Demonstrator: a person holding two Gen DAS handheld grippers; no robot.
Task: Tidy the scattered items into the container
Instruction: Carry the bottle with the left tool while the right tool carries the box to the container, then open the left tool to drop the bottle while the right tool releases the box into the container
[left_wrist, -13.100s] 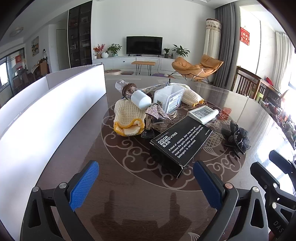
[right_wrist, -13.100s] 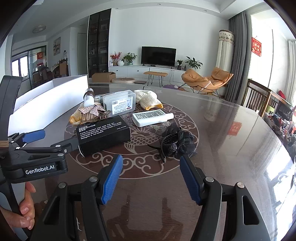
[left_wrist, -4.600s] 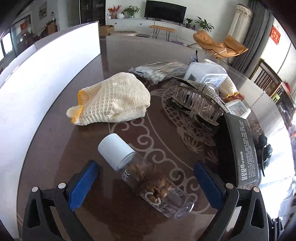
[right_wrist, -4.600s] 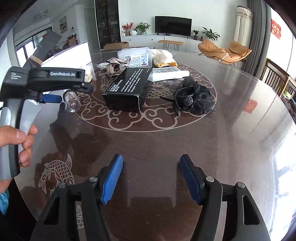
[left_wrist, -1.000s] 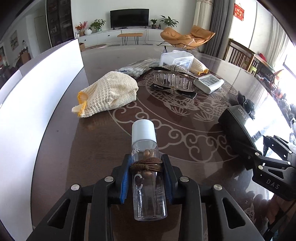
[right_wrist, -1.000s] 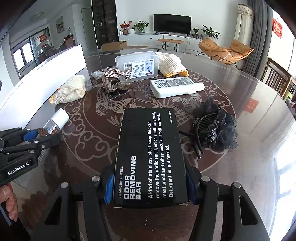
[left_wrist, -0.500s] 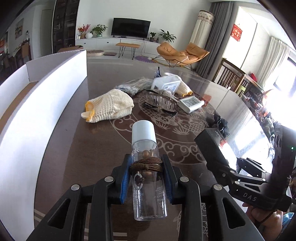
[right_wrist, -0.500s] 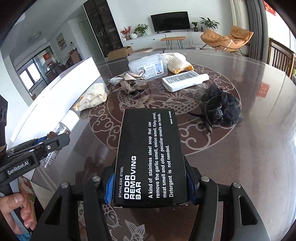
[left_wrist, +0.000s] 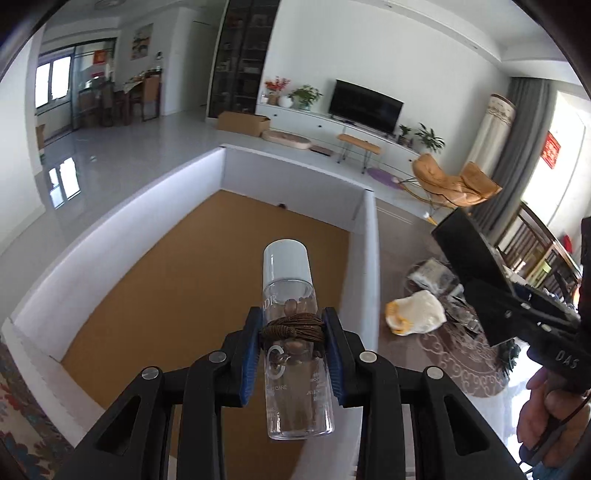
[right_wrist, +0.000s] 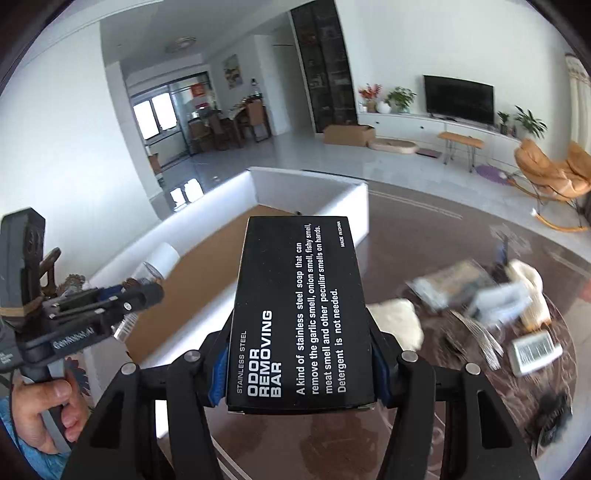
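Glossy grey floor tiles and white walls frame a dark, polished table (right_wrist: 461, 236) inlaid with pale scrollwork. On its left side sits the container (left_wrist: 370, 236) — a big rectangular box with smooth white walls and a flat tan cardboard-coloured floor.

Held above that floor, the left gripper (left_wrist: 291, 345) pinches a clear cylindrical bottle (left_wrist: 295, 354) with a white cap and a band of brown cord, its blue pads (left_wrist: 250, 354) pressed on either side.

The right gripper (right_wrist: 299, 363) clamps a matte black rectangular box (right_wrist: 299, 306) printed "ODOR REMOVING BAR", hanging over the container's near wall.

Still on the table lie a knitted cream mitt (left_wrist: 415, 312) with a yellow cuff, a clear plastic case (right_wrist: 452, 284) — blurred — and a white flat packet (right_wrist: 533, 350).
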